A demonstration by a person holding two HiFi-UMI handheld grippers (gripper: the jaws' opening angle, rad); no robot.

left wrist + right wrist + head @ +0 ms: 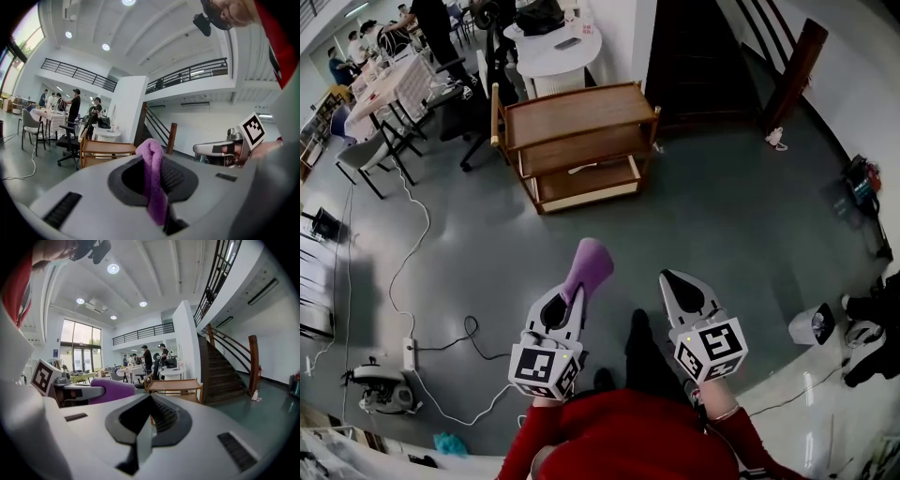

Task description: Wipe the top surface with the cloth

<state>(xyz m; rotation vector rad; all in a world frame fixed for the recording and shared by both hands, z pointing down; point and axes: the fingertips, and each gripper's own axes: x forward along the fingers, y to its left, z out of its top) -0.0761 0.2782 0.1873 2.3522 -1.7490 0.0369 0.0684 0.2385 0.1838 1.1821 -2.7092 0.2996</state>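
Grey-green floor [722,216] lies below both grippers, which are held side by side above it. The left gripper [573,292] has its jaws closed on a purple cloth [589,262]. The cloth is pinched between the jaws, and its folded end sticks out past the tips. Just to its right, the right gripper [672,278] has its jaws pressed together with nothing between them. Behind both grippers is the person's red top [619,441].

Ahead of the grippers and well apart from them stands a wooden cart [581,187] with three shelves. Its top shelf [581,114] is the surface to be wiped, and the cloth is nowhere near it. A pale thing lies on a lower shelf, too small to tell what it is.

Beyond the cart is a round white table [551,54], and to the right of that a dark stair [703,56] goes up. To the left of the left gripper a white cable [412,246] runs over the floor to a power strip [409,353]. Far ahead on the left, people [431,28] stand and sit around a long table [389,84], with a black office chair [478,108] near it.
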